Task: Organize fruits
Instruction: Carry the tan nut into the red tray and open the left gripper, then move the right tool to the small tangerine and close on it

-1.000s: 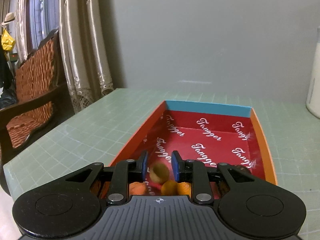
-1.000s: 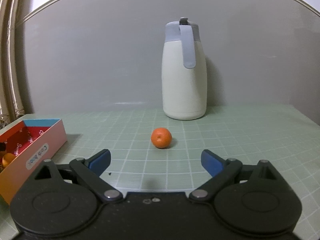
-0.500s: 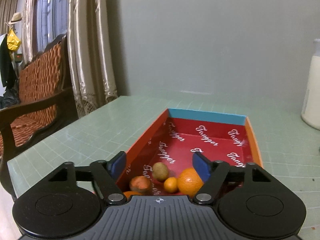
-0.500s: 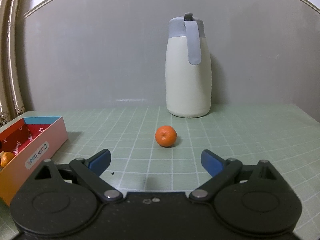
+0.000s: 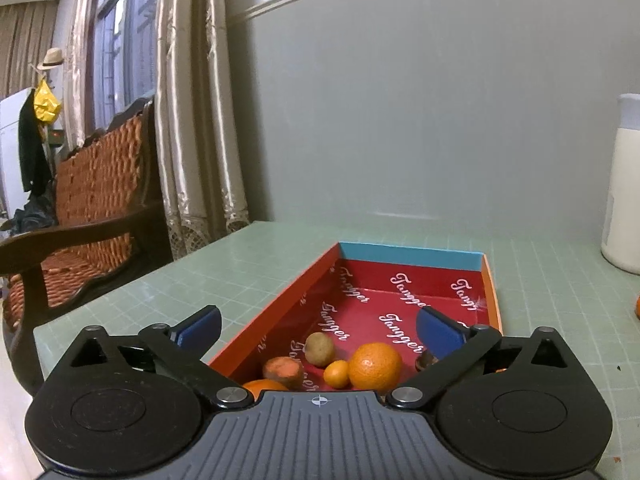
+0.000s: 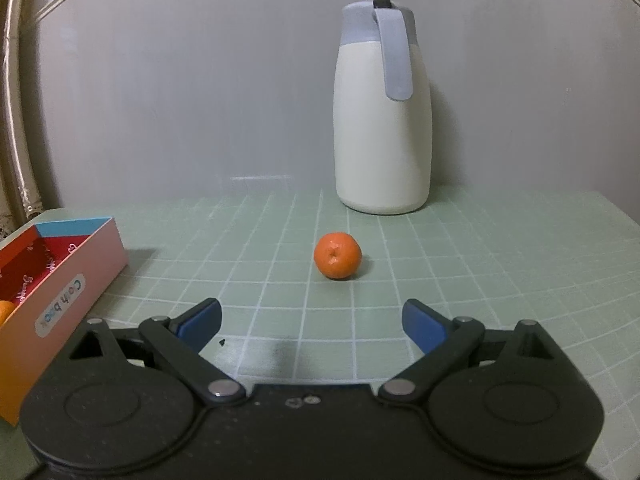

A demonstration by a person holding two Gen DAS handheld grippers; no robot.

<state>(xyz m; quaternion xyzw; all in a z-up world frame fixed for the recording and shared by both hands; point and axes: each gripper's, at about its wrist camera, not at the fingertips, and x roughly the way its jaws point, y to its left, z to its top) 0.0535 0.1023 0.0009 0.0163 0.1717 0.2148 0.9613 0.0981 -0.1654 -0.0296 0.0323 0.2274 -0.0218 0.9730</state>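
An open red box (image 5: 402, 258) with a blue far wall lies on the green mat. In its near end lie a brown kiwi (image 5: 319, 349), a large orange (image 5: 375, 367), a small kumquat (image 5: 336, 374), a reddish fruit (image 5: 283, 372) and another orange (image 5: 264, 386) partly hidden by my tool. My left gripper (image 5: 318, 326) is open and empty above these fruits. A tangerine (image 6: 338, 255) sits alone on the mat. My right gripper (image 6: 312, 322) is open and empty, a short way in front of the tangerine. The box also shows at the left in the right wrist view (image 6: 76, 276).
A white jug (image 6: 382, 116) with a grey lid stands by the back wall behind the tangerine. A wicker bench (image 5: 76, 216) and curtains (image 5: 192, 112) stand beyond the table's left edge. The wall closes the far side.
My left gripper opened and let go of the kiwi, which now lies in the box; the gripper rose and drew back. My right gripper moved closer to the tangerine.
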